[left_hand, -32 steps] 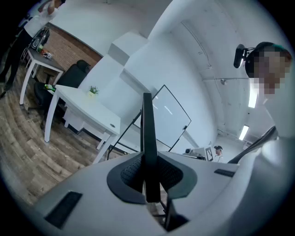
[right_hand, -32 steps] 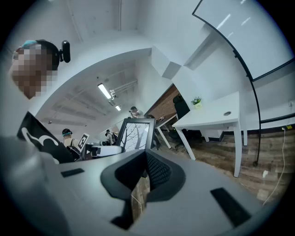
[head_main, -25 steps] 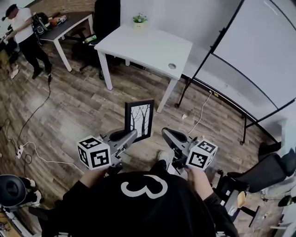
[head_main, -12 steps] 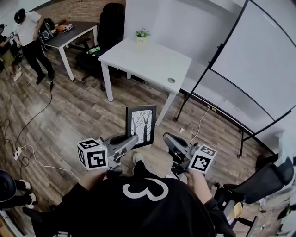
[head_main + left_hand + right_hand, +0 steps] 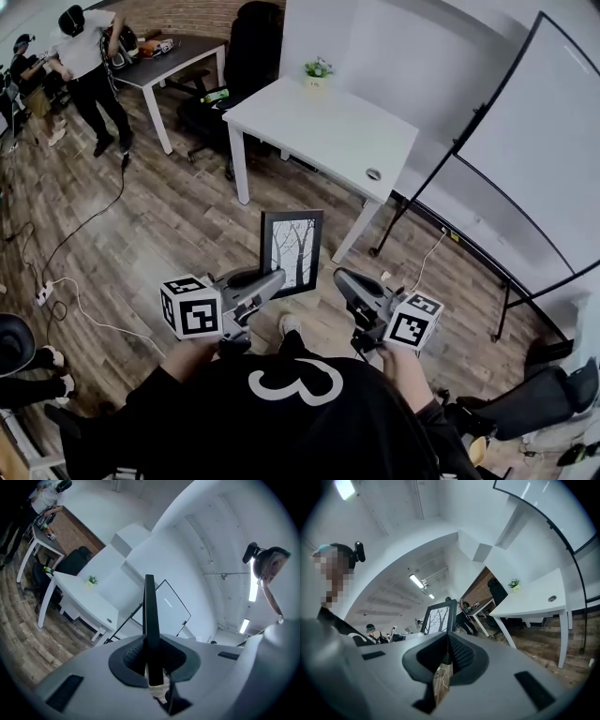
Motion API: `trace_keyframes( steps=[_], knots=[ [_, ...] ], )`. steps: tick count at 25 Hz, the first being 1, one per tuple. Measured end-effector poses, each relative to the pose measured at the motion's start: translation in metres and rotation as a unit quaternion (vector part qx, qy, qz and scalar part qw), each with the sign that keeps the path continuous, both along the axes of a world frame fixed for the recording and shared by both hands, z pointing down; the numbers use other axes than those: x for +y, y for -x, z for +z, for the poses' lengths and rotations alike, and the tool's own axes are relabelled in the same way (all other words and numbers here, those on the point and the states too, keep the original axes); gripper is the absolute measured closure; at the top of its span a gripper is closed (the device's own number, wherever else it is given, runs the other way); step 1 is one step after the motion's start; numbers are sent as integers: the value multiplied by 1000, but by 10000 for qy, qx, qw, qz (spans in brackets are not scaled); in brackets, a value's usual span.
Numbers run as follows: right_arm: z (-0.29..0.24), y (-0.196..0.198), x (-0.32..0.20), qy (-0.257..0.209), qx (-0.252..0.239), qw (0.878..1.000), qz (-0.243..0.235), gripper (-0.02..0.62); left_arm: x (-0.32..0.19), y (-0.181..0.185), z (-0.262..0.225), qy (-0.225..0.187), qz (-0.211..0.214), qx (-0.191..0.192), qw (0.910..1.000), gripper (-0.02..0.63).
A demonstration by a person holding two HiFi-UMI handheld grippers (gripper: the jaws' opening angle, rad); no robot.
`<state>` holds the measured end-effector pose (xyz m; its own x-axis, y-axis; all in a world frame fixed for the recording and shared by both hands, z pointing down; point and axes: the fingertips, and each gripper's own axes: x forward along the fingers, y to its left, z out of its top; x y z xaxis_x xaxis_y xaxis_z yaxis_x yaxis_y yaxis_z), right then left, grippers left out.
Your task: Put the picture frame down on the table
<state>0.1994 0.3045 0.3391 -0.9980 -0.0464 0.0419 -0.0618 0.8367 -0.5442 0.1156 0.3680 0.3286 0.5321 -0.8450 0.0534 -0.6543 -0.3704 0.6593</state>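
A black picture frame [image 5: 292, 251] with a bare-trees print is held upright above the wood floor, its picture towards me. My left gripper [image 5: 275, 280] is shut on its lower left edge; in the left gripper view the frame [image 5: 150, 616] stands edge-on, clamped between the jaws. My right gripper [image 5: 340, 277] hovers just right of the frame, shut and empty, not touching it. The right gripper view shows the frame [image 5: 439, 617] beyond the closed jaws. The white table [image 5: 328, 131] stands ahead, past the frame.
A small potted plant [image 5: 318, 69] sits at the white table's far edge. A whiteboard on a black stand [image 5: 534, 141] is at the right. A dark table [image 5: 178, 58], office chair [image 5: 253, 37] and people [image 5: 89, 56] are at back left. Cables [image 5: 66, 281] lie on the floor.
My view has shifted forward, and the white table now lies nearer and more central. The frame stays clamped in the left gripper; both grippers keep their pose.
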Motion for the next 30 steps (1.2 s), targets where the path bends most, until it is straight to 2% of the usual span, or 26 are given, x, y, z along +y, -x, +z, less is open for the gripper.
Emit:
trace_keyframes(
  steps=[8, 12, 15, 21, 27, 30],
  knots=[
    [23, 40, -71, 273, 83, 9995, -140, 572, -60, 35, 20, 365, -164, 22, 9992, 551],
    [34, 70, -138, 382, 239, 9987, -216, 572, -127, 67, 21, 458, -277, 43, 9986, 551],
    [44, 90, -183, 288, 487, 9981, -248, 572, -171, 88, 26, 553, -364, 117, 9977, 551],
    [41, 91, -188, 6, 310, 9991, -292, 572, -179, 92, 31, 438, -455, 87, 9980, 551],
    [23, 100, -257, -133, 163, 9994, -269, 572, -249, 102, 16, 327, -464, -4, 9984, 551],
    [21, 104, -269, -155, 150, 9993, -315, 572, -260, 106, 12, 328, -485, 20, 9983, 551]
  ],
)
